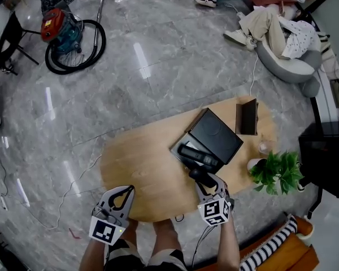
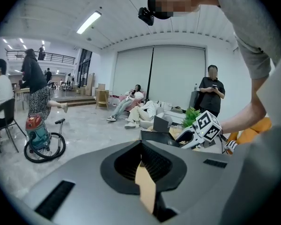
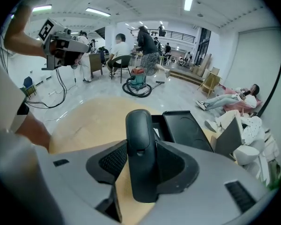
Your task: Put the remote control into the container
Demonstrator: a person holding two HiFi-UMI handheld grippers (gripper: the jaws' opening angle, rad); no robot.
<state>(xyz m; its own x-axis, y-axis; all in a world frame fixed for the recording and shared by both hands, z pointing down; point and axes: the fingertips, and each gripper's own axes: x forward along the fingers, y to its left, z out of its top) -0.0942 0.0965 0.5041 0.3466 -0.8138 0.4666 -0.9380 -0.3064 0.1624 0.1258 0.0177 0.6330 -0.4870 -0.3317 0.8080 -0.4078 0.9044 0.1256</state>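
A black remote control [image 3: 140, 146] stands up between the jaws of my right gripper [image 3: 141, 165], which is shut on it. In the head view this gripper [image 1: 205, 182] holds the remote [image 1: 196, 174] just above the near right part of the oval wooden table [image 1: 141, 162], right in front of the open black container [image 1: 216, 135]. The container's tray [image 3: 158, 121] and flat lid [image 3: 187, 130] lie just beyond the remote's tip. A dark long object [image 1: 199, 155] lies in the tray. My left gripper [image 1: 123, 193] is shut and empty, over the table's near left edge [image 2: 143, 162].
On the table's right end are a small dark upright box [image 1: 247, 117], a glass [image 1: 264, 147], a white cup [image 1: 253, 165] and a potted plant [image 1: 278, 171]. A black cabinet [image 1: 325, 157] stands to the right. A vacuum cleaner [image 1: 65, 33] and people on a beanbag [image 1: 282, 35] are farther off.
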